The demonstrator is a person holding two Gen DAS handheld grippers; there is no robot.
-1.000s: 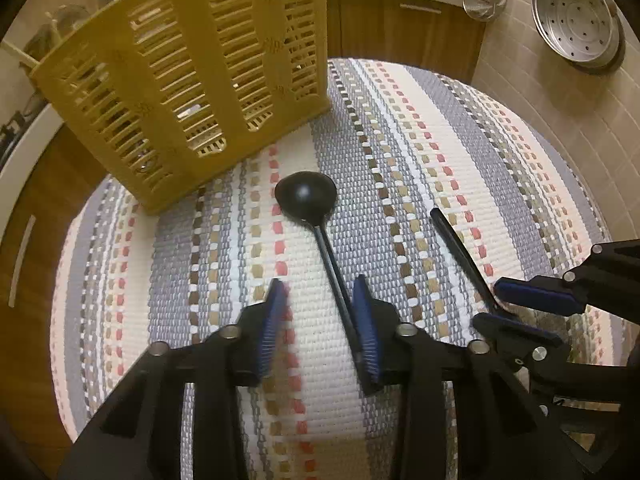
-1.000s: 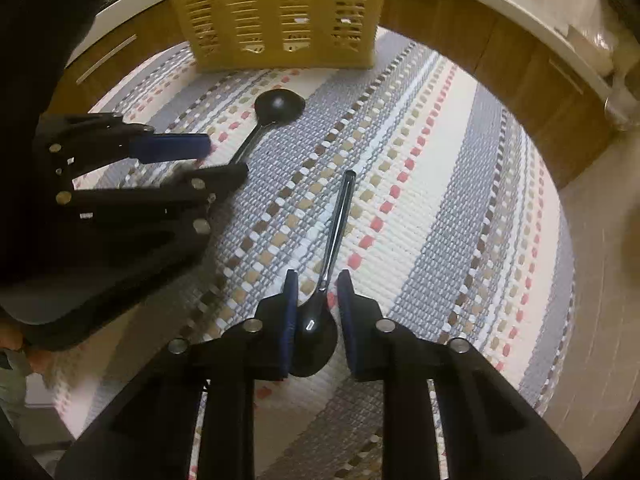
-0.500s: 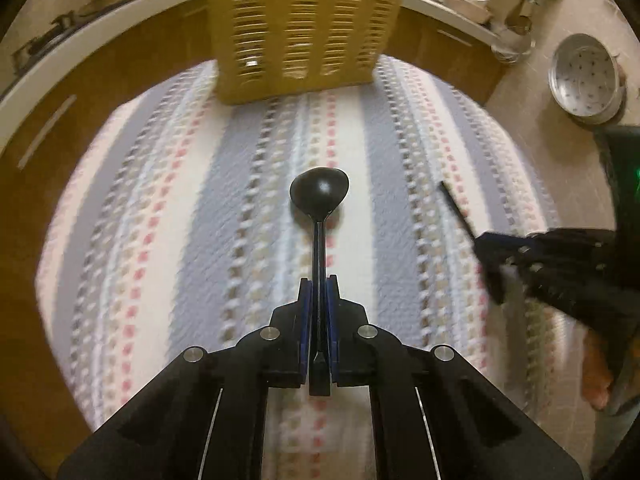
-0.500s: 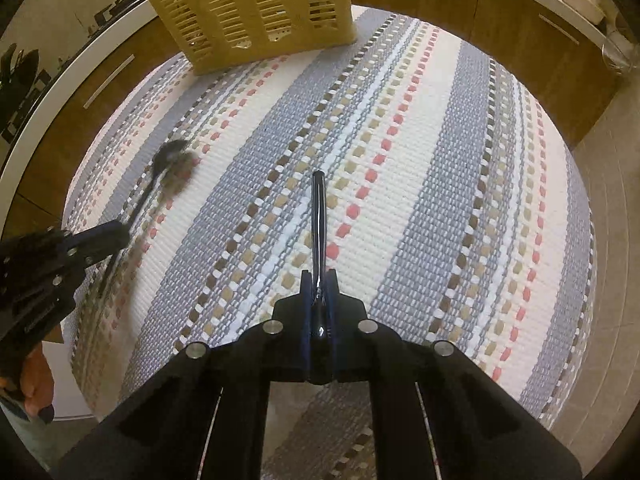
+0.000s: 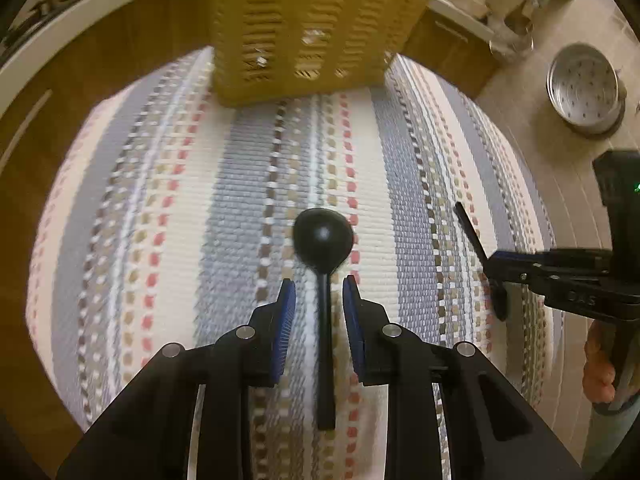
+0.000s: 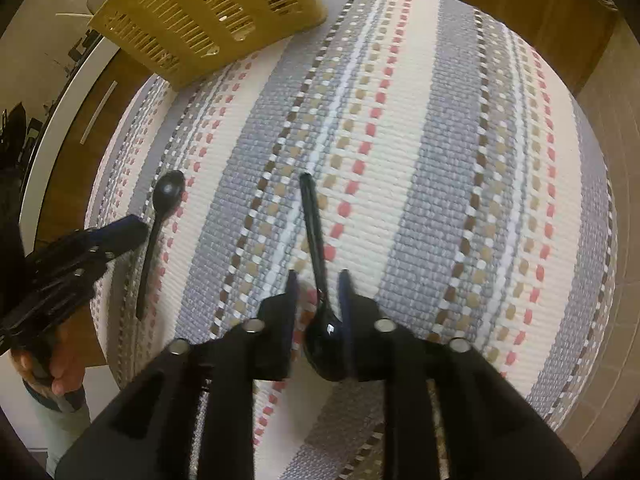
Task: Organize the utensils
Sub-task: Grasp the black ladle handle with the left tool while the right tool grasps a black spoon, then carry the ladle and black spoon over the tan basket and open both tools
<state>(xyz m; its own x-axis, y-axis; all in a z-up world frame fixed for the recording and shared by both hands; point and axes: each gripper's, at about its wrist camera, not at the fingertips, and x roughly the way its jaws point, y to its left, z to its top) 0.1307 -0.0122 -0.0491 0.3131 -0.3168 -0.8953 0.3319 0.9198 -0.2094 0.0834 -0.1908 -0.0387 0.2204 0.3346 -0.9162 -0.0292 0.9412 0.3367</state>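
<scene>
A black round-bowled spoon (image 5: 323, 240) lies on the striped cloth (image 5: 168, 208), bowl toward the yellow slatted basket (image 5: 316, 28). Its handle runs between the blue pads of my left gripper (image 5: 319, 304), whose jaws are opening and stand clear of it on both sides. A second black spoon (image 6: 314, 232) lies handle-forward, its bowl between the fingers of my right gripper (image 6: 319, 296). Those jaws are opening too, and the pads do not press on the spoon. The right wrist view also shows the left gripper (image 6: 128, 232), the first spoon (image 6: 168, 192) and the basket (image 6: 208, 12).
The round table's cloth drops off at every edge. Wooden cabinets (image 5: 120, 52) with a white counter curve behind the basket. A perforated steel pan (image 5: 584, 88) sits on the tiled floor at right. A person's hand (image 5: 598, 372) holds the right gripper's handle.
Half a second ago both grippers were shut on the spoon handles; now both pairs of jaws have parted. The left gripper has slid up the handle toward the spoon's bowl.
</scene>
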